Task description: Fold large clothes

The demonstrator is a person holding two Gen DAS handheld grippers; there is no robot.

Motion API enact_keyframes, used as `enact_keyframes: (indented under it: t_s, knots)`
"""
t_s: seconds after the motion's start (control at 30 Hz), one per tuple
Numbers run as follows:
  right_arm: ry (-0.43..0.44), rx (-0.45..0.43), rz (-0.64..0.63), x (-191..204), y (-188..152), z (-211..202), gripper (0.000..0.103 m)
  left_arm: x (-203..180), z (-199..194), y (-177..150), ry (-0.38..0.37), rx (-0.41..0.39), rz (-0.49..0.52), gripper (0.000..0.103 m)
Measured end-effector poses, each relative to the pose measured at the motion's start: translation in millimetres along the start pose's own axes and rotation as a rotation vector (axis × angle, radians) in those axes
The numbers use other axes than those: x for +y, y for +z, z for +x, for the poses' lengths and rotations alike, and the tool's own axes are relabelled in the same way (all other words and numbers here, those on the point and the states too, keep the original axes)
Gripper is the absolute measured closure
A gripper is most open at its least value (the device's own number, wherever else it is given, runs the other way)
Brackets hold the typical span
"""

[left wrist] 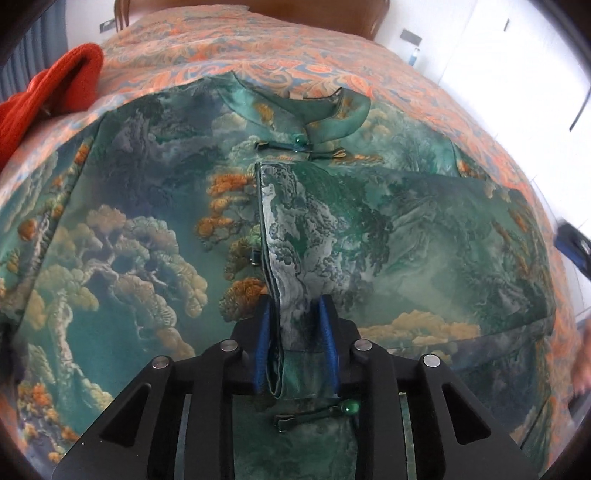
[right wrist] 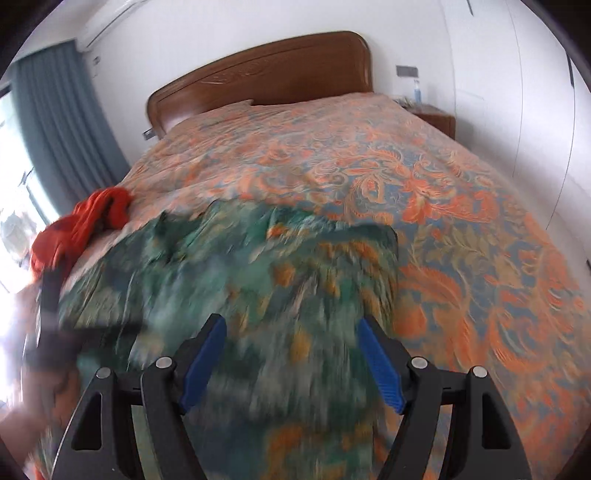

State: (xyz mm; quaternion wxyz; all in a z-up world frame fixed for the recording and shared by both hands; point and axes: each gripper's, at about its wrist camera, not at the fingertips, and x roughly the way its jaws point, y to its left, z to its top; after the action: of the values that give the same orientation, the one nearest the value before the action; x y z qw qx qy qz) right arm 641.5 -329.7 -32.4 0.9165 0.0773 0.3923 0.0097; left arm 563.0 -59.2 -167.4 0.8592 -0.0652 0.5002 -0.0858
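Blue pads of the left gripper (left wrist: 297,306) pinch the folded sleeve (left wrist: 291,236) of the green garment (left wrist: 122,236), which lies spread on the bed (right wrist: 461,221) below the headboard (right wrist: 266,81). Right gripper (right wrist: 291,336) hovers spread and empty above it. One sleeve lies folded inward; the other side and body folds remain

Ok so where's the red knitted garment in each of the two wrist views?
Left wrist view: the red knitted garment sits at the upper left edge, on the bedspread, left of the green printed garment.
Right wrist view: it lies at mid left, near the curtain, beyond the green garment's far left corner.
Shared landmark: the wooden headboard, seen along the top edge of the left view.
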Motion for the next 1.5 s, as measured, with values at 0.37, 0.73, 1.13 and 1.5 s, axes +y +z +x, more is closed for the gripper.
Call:
enact_keyframes:
  t_s: [0.37,0.73,1.13,1.5]
  knots:
    - [0.171,0.207,0.328,-50,5,115,0.027,7,8,-8,-0.014,-0.045,0.0,0.075]
    - [0.271,0.27,0.356,-65,-75,32,0.027,-7,4,-10,0.067,-0.044,0.006,0.074]
    - [0.153,0.283,0.147,-25,-159,-72,0.027,-4,-94,-68,0.035,-0.081,0.017,0.017]
    - [-0.057,0.084,-0.079,56,-250,-189,0.027,36,-175,-188,0.219,-0.136,0.093,0.006]
